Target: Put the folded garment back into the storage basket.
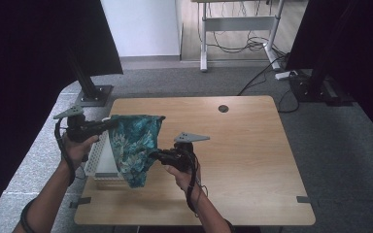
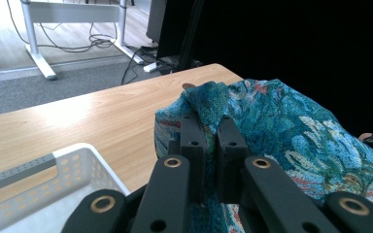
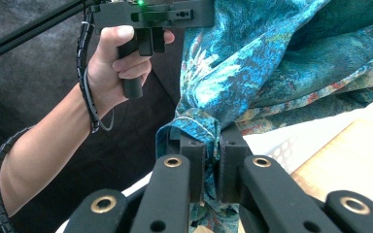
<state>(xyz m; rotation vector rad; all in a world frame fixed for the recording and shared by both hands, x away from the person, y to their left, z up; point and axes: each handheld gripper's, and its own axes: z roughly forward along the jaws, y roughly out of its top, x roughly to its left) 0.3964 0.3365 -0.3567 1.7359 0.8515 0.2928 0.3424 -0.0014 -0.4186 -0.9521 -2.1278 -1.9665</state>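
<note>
Near the table's (image 1: pixel 252 145) left edge, above the white basket (image 1: pixel 99 160), your left gripper (image 1: pixel 110 124) and right gripper (image 1: pixel 154 155) each pinch the teal cloth (image 1: pixel 133 145), jaws clamped.

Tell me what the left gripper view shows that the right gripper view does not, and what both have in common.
Left gripper view alone: the far part of the wooden table, the grey carpet and the white desk frame with cables behind it.

Right gripper view alone: the person's left hand holding the left gripper, and the forearm wound with cable.

Both: the teal patterned cloth pinched between the black fingers of the gripper carrying the camera, a perforated corner of the white basket, and some bare tabletop.
</note>
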